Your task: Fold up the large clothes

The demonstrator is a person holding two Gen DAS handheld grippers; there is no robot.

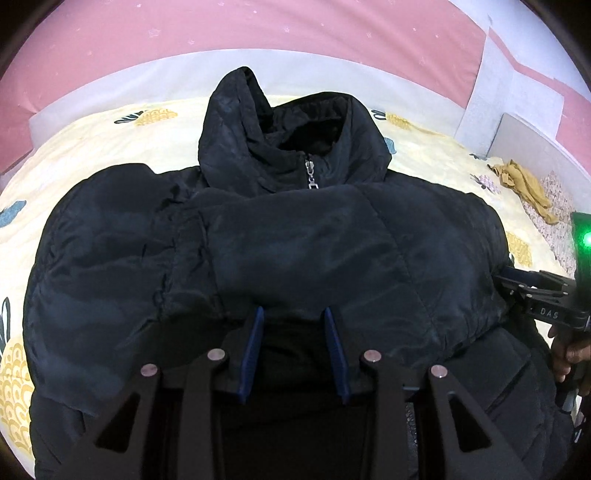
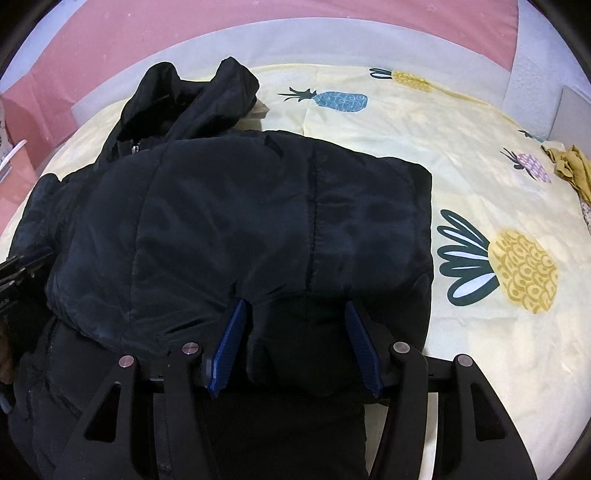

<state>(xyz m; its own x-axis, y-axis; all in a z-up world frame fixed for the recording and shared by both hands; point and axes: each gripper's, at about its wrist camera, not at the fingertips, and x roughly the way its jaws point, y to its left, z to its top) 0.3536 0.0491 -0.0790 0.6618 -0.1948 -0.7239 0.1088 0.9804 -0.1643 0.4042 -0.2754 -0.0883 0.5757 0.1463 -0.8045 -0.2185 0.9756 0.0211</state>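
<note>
Pink wall [image 1: 258, 26] behind, white padded border, and a bed under a yellow pineapple-print sheet [image 2: 480, 177] carrying everything.

Black puffer jacket [image 1: 295, 240] lies across the near half of the bed, zipped, collar [image 1: 280, 129] standing toward the far edge, silver zipper pull [image 1: 309, 173] at the throat. A padded layer is doubled over the body, its fold edge running just ahead of both your tools.

Your left gripper [image 1: 293, 347]: blue pads apart, tips at the folded edge with dark fabric between them; nothing pinched. Your right gripper [image 2: 295, 343]: pads spread wider, a bulge of jacket sitting loose between them, not clamped. In the left view that right tool shows at the jacket's right side, green light on; its jaw state cannot be read from there.

Mustard-yellow cloth [image 1: 524, 184] crumpled near the bed's far right corner, well apart from the jacket. Blue pineapple print [image 2: 332, 99] beyond the jacket toward the far edge.
</note>
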